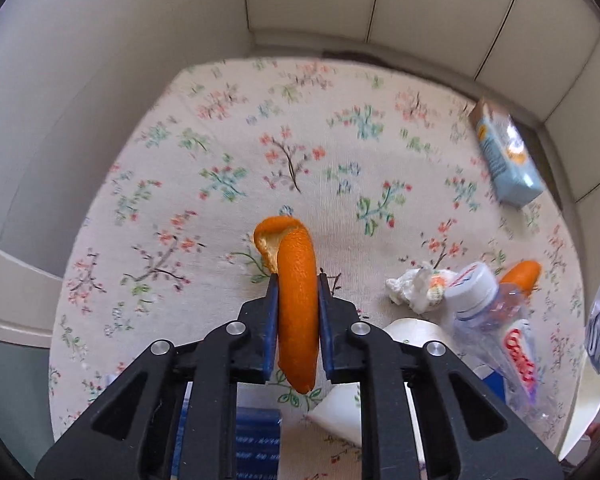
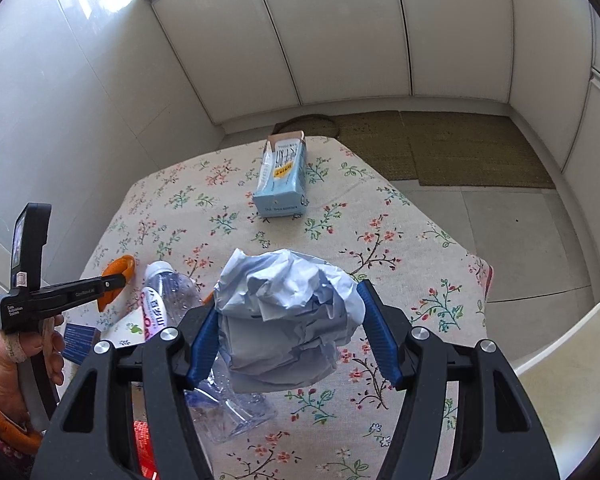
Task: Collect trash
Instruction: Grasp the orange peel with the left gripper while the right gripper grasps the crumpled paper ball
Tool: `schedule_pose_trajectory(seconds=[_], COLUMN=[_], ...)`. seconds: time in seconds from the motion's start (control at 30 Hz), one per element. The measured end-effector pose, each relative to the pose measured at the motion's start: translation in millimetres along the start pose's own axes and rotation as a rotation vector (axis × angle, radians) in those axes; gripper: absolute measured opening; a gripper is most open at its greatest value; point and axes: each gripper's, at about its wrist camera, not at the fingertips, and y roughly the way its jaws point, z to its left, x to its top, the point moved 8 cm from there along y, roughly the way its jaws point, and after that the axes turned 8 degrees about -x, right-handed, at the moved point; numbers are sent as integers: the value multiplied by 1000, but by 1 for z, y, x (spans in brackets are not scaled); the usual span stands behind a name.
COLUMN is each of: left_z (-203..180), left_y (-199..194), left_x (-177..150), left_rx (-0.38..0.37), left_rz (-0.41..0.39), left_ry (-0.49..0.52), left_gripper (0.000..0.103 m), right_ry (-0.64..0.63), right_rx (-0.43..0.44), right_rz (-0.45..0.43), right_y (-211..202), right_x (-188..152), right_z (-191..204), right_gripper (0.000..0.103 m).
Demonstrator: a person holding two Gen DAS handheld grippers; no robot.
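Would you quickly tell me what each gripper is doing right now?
Left gripper: closed on the orange peel.
Right gripper: closed on the crumpled paper.

My left gripper (image 1: 298,280) pinches the curled orange peel (image 1: 296,300) above the floral tablecloth (image 1: 220,140); right gripper (image 2: 288,320) holds the crumpled pale-blue paper (image 2: 288,312); light-blue carton (image 2: 282,176) behind, clear plastic bottle (image 2: 172,292) left.

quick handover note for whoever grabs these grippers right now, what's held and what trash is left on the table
Left gripper: shut on an orange peel.
Right gripper: shut on a crumpled paper ball, raised off the floral tablecloth.
Still on the table: blue carton, crushed plastic bottle, white tissue wad, second peel.
No bin is in view; both held pieces still need dropping.
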Motion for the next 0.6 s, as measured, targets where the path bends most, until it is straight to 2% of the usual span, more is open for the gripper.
schedule_pose_trajectory(seconds=[0.23, 0.37, 0.6], left_z=[-9, -27, -67], left_y=[-49, -76, -134], left_x=[4, 9, 7], left_rx=[-38, -51, -146], left_rz=[-119, -186, -302], left_ry=[-32, -56, -65], left_gripper=[16, 16, 16], right_ry=[20, 31, 53], right_rx=[23, 24, -2], right_rz=[-68, -126, -226], right_y=[-32, -58, -102], right_x=[9, 14, 17], right_z=[-4, -9, -32], right_gripper=[63, 63, 63])
